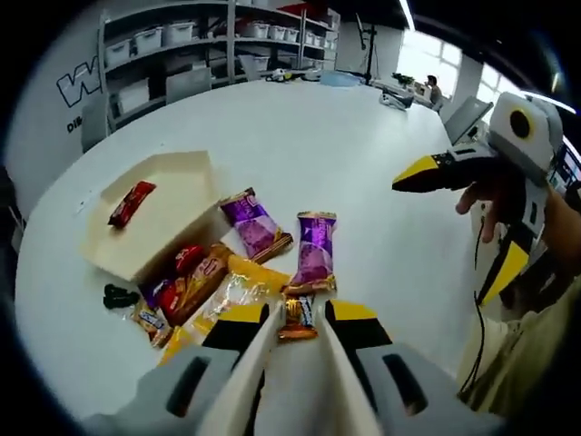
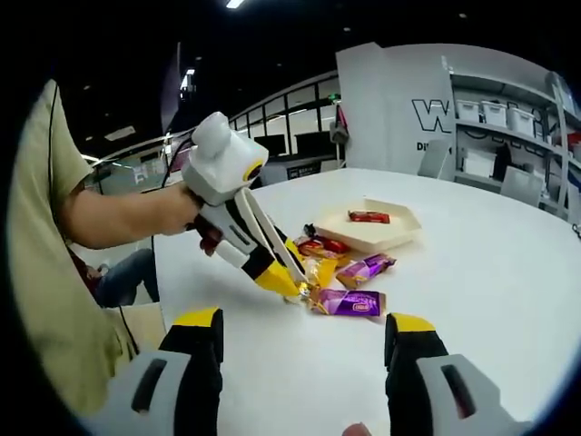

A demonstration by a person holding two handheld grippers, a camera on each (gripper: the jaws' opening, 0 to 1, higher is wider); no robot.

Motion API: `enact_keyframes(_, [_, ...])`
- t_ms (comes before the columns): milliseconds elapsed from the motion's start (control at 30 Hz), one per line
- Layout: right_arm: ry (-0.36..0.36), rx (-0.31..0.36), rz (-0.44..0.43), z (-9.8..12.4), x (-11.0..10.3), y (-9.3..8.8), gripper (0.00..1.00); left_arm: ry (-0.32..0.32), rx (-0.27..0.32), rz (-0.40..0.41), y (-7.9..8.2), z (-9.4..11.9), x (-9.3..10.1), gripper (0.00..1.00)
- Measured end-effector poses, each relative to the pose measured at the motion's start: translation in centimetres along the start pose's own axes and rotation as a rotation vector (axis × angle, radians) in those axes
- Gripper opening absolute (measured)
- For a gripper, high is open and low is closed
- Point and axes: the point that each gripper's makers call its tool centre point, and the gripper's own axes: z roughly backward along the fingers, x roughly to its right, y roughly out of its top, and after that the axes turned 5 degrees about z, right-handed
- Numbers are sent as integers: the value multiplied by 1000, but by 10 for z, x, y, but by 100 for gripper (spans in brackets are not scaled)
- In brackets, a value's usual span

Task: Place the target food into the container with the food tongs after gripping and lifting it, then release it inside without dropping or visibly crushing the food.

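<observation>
One red snack bar (image 1: 132, 203) already in cream tray (image 1: 195, 174). Left gripper (image 1: 298, 318) fingers pinch small orange candy (image 1: 297, 320) at near edge of snack pile on worktop (image 1: 363, 173), not yet lifted. Carry and release remain. Right gripper (image 2: 300, 336) fingers spread, holding nothing.

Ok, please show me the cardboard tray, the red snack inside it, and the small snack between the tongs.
cardboard tray (image 1: 186, 165): left gripper view, bare floor of tray.
red snack bar (image 1: 132, 203): left gripper view, wrapper middle.
small orange-wrapped snack (image 1: 298, 317): left gripper view, wrapper middle.
</observation>
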Motion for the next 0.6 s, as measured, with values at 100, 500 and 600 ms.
enact_keyframes(100, [2,1,1,0,-1,0,71,4,2,-13,0,0,-1,22])
enact_keyframes(500, [1,-2,4,1,-2,-1,70,6,10,-49,-3,5,-4,20])
enact_keyframes(600, [3,-1,4,1,-2,-1,70,9,10,-41,-5,8,-7,20])
